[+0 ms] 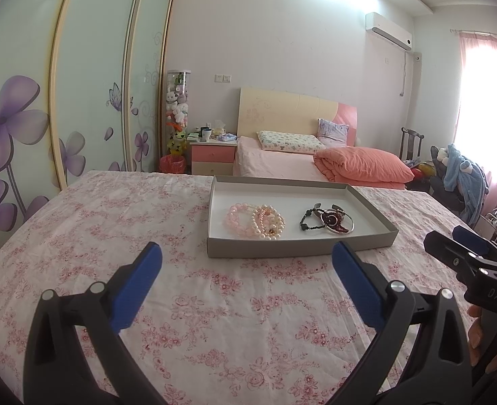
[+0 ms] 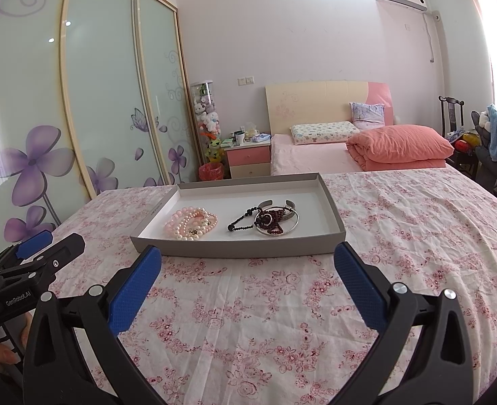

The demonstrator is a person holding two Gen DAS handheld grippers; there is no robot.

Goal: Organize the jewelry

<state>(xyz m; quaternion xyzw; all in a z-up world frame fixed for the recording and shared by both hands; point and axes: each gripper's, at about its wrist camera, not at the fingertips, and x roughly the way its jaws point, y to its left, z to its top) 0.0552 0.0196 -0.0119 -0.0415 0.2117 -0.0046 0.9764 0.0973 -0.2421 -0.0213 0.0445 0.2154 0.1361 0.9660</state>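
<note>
1. A shallow grey tray (image 1: 300,246) with a white floor sits on the floral cloth (image 1: 113,216), at 12 o'clock from both grippers.
2. Inside it, pink and pearl bracelets (image 1: 255,221) lie heaped at the 9 o'clock side.
3. Toward 3 o'clock, apart from them, lies a dark bead strand (image 2: 245,221) tangled with a silver bangle (image 2: 282,224); how many pieces are in that tangle is hard to tell.
4. The left gripper (image 1: 246,263) is spread wide, holding nothing, its blue pads (image 1: 140,287) above bare cloth.
5. The right gripper (image 2: 248,263) is equally wide and empty, its tips just short of the tray's near wall.
</note>
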